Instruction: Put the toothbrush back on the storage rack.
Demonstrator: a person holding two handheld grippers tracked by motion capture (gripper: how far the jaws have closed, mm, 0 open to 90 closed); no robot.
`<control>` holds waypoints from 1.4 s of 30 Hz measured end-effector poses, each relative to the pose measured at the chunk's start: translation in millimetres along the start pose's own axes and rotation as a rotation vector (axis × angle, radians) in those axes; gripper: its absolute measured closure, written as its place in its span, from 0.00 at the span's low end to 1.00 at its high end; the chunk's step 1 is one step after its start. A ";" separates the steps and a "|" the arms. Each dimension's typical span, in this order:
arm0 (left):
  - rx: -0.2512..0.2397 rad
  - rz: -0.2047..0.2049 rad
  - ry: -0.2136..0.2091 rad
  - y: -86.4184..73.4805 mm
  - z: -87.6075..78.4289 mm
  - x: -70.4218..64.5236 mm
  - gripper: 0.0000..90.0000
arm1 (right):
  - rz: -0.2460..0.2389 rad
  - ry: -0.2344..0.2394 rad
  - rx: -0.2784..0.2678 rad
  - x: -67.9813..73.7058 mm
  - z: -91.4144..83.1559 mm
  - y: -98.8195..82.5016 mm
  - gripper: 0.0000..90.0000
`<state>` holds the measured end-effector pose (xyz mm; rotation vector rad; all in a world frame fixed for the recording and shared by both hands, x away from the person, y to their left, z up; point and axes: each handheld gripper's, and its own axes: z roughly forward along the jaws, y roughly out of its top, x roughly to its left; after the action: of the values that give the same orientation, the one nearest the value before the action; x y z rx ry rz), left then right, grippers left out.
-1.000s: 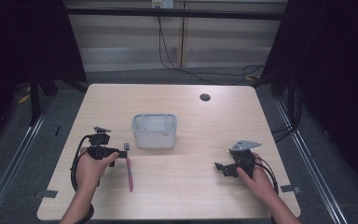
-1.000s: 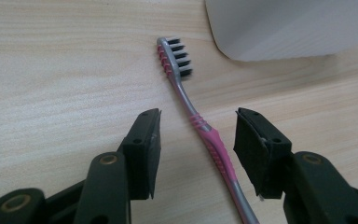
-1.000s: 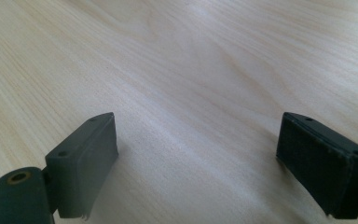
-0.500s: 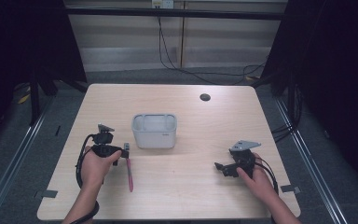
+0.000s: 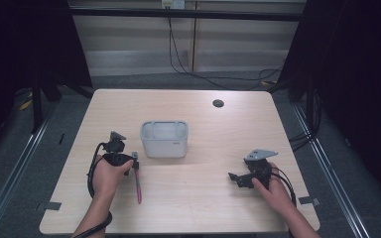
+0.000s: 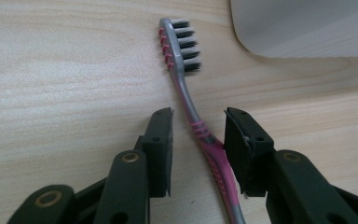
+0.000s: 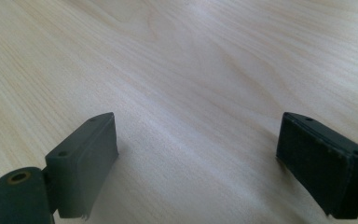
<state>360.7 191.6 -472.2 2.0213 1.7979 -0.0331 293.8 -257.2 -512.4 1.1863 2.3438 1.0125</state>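
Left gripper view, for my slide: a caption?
Left claw closing around a pink-and-grey toothbrush lying on the wooden table.

Table (image 5: 203, 208): pale wooden rectangular top, carries everything below.
Container (image 5: 164, 139): light grey rectangular plastic tub, mid-table, nearer the left edge.
Toothbrush (image 5: 137, 178): pink-and-grey plastic, flat on the table, in front of the tub's left corner, head toward it.
Grommet (image 5: 218, 103): small dark round, near the far edge, right of centre.
Left gripper (image 5: 129, 159): black two-jaw, left of the tub's front, astride the toothbrush neck.
Right gripper (image 5: 234, 177): black two-jaw, near the front right corner.

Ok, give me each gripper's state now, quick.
Left gripper: open, jaws just closing around the toothbrush handle, pads not yet pressing it.
Right gripper: open wide, holding nothing, above the table.
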 end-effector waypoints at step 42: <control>-0.040 -0.008 0.037 5.1 -26.7 4.5 0.91 | 0.000 0.000 0.000 0.0 0.0 0.0 0.13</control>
<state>359.2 204.3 -447.8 1.9997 1.8145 0.0385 293.8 -257.2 -512.5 1.1858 2.3436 1.0126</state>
